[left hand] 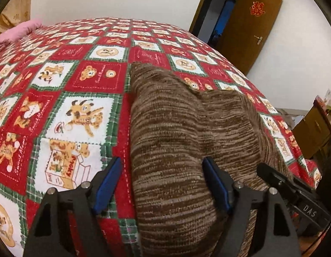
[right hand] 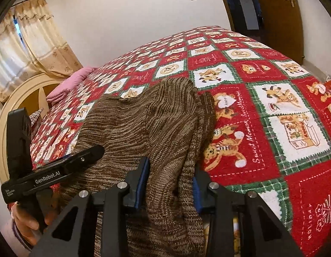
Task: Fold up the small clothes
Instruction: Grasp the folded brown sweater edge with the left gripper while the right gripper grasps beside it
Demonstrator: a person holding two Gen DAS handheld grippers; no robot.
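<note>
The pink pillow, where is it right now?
The pink pillow lies at the far left end of the bed, beside the cream headboard and below the curtain, well beyond the brown sweater.
</note>
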